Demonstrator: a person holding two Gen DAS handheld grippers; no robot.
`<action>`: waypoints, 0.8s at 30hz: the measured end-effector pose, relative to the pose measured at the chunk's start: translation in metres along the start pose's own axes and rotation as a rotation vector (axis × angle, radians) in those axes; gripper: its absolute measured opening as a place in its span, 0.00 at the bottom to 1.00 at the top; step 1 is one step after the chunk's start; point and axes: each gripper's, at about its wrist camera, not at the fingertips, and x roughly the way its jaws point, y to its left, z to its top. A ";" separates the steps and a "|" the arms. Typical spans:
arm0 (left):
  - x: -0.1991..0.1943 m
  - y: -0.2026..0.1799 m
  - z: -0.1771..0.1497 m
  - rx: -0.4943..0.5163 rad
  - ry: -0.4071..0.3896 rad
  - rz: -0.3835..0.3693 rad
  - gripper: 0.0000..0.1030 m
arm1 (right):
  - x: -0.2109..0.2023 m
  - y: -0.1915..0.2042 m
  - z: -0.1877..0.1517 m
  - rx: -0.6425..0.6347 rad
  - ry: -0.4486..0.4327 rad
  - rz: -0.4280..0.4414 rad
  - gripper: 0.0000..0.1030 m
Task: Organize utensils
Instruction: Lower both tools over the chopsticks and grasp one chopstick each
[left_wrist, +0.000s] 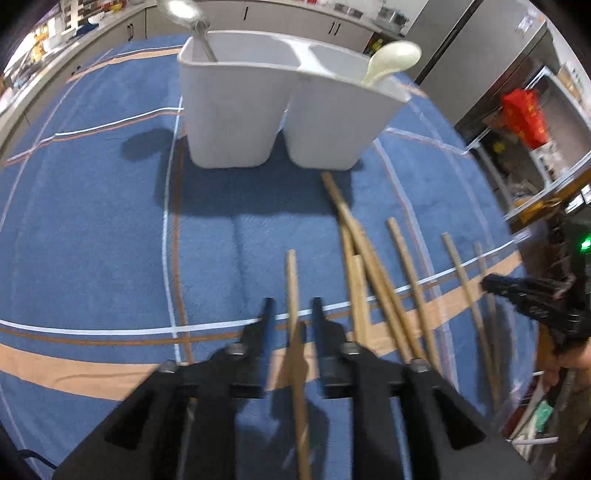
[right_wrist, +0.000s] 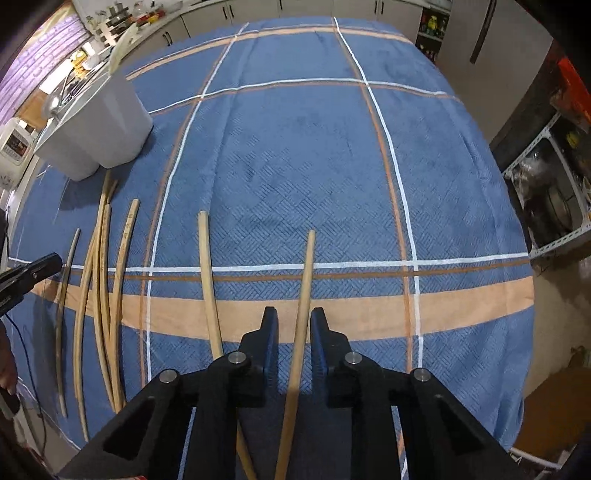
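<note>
Partly blurred, a tan chopstick (left_wrist: 292, 291) lies between the open left gripper (left_wrist: 290, 314); right gripper (right_wrist: 293, 321) likewise unclenched.

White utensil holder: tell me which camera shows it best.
Left wrist view. The white utensil holder sits centred ahead, both compartments open to view, a metal spoon in one and a white spoon in the other. The right wrist view shows only its outer walls at the left edge.
</note>
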 end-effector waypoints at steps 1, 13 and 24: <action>-0.002 -0.001 0.000 0.004 -0.010 -0.012 0.39 | 0.000 -0.002 0.001 0.010 0.009 0.003 0.19; 0.021 -0.015 0.007 0.145 0.072 0.077 0.15 | 0.002 -0.006 0.005 0.020 0.081 -0.002 0.19; 0.035 -0.037 0.021 0.218 0.093 0.093 0.15 | 0.010 0.008 0.033 -0.041 0.133 -0.050 0.09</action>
